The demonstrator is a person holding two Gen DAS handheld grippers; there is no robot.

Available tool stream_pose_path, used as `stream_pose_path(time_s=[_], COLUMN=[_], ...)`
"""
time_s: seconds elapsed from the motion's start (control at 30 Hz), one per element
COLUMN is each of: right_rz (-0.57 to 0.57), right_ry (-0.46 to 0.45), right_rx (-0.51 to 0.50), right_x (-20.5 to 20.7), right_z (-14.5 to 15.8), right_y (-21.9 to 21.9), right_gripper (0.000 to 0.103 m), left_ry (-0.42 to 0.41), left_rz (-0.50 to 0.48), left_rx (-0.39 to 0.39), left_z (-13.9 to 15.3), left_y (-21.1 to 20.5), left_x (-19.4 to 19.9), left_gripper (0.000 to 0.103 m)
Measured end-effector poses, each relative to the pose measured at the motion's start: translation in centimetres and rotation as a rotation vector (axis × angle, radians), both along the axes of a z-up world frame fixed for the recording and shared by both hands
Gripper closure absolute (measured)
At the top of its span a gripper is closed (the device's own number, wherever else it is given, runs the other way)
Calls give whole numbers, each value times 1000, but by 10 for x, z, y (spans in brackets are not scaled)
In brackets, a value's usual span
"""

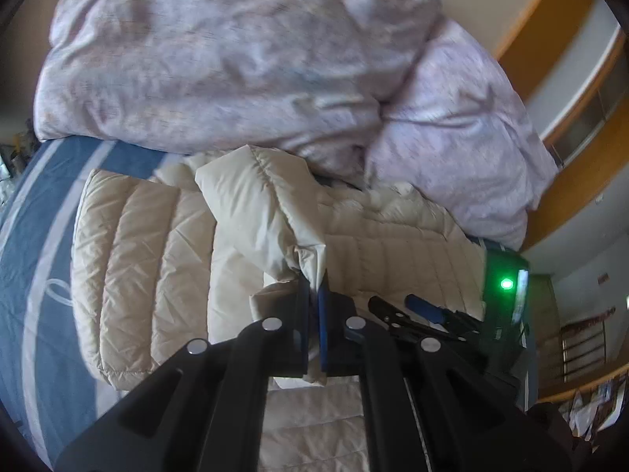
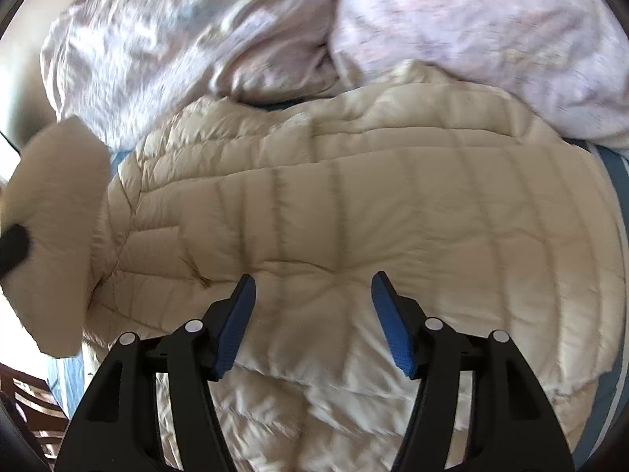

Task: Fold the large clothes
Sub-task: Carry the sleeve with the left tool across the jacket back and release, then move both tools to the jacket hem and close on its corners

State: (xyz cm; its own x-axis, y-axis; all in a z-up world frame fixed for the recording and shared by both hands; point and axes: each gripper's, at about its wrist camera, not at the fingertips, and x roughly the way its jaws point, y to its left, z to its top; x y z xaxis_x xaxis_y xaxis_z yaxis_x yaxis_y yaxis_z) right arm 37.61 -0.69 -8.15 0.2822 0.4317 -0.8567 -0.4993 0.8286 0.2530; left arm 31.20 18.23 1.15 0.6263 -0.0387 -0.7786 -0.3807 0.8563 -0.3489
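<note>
A cream quilted puffer jacket (image 1: 149, 244) lies spread on the bed. My left gripper (image 1: 314, 295) is shut on a bunched fold of its sleeve (image 1: 251, 196), which hangs lifted over the jacket's body. In the right wrist view the jacket (image 2: 393, 204) fills the middle, and the lifted sleeve (image 2: 55, 204) hangs at the left edge. My right gripper (image 2: 313, 279) is open just above the quilted surface, with nothing pressed between its blue pads (image 2: 236, 326). The left wrist view shows the right gripper (image 1: 393, 302) close by on the right, over the jacket.
A bulky pale lilac duvet (image 1: 236, 59) is piled behind the jacket, touching its far edge, and fills the top of the right wrist view (image 2: 471, 31). Blue striped bed sheet (image 1: 35, 236) shows on the left. Wooden wall trim (image 1: 570, 196) runs on the right.
</note>
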Motion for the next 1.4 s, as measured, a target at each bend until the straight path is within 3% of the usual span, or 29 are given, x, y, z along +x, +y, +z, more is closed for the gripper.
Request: stream_pose_path(time_s=[0.53, 0.6, 0.67, 0.77, 0.97, 1.03, 1.17, 1.4], right_rz=[-129, -130, -129, -129, -53, -22, 33, 20], right_ry=[-3, -16, -25, -38, -52, -64, -62, 2], right_rx=[19, 15, 19, 49, 145, 172, 185, 117], right_x=[-3, -5, -4, -5, -10, -12, -12, -5], right_z=[1, 1, 3, 8, 28, 36, 41, 14], right_y=[-105, -114, -116, -118, -96, -85, -59, -38], right_gripper=[37, 37, 37, 39, 68, 73, 77, 78], left_ry=[108, 109, 91, 55, 69, 91, 127, 164], left_rz=[-177, -179, -182, -170, -99, -56, 0, 18], left_rx=[-57, -69, -93, -86, -25, -20, -16, 16], left_z=[-46, -46, -42, -32, -28, -34, -45, -54], left_y=[-97, -101, -102, -97, -65, -47, -24, -8], left_x=[69, 71, 70, 65, 51, 42, 31, 17], left_gripper=[95, 83, 57, 42, 39, 39, 39, 39])
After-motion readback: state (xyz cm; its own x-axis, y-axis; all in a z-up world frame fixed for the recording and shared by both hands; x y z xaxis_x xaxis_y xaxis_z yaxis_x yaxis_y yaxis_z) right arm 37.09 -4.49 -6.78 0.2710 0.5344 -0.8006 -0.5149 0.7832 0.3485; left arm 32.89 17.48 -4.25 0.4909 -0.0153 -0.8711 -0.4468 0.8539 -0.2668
